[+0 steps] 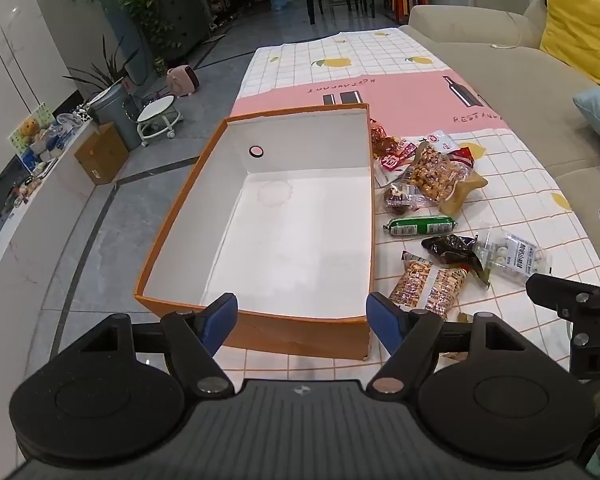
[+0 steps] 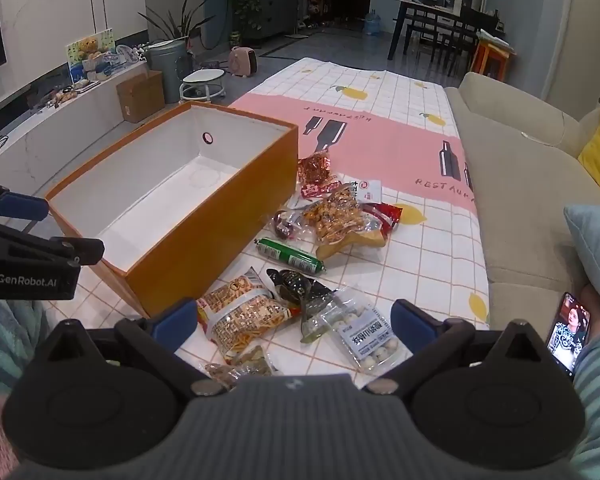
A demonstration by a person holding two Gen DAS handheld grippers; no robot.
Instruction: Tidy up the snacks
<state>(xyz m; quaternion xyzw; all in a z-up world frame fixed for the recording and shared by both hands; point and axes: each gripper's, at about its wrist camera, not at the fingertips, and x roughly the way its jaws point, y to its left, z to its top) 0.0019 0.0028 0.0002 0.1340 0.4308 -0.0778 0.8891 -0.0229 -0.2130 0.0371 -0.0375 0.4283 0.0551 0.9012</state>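
An open orange box (image 1: 256, 324) with a bare white inside stands on the table; it also shows in the right wrist view (image 2: 220, 220). Several snack packets lie to its right: a green sausage (image 1: 422, 226) (image 2: 292, 257), a nut bag (image 1: 434, 174) (image 2: 332, 214), an orange-print packet (image 1: 428, 286) (image 2: 244, 314), a dark packet (image 2: 296, 282) and a clear bag of white balls (image 1: 514, 258) (image 2: 366, 334). My left gripper (image 1: 302, 322) is open and empty at the box's near wall. My right gripper (image 2: 294, 326) is open and empty just above the nearest packets.
The table wears a checked cloth with lemons and a pink band (image 1: 400, 96). A beige sofa (image 2: 516, 184) runs along the right, with a phone (image 2: 568, 330) on it. The floor drops off left of the box (image 1: 112, 216).
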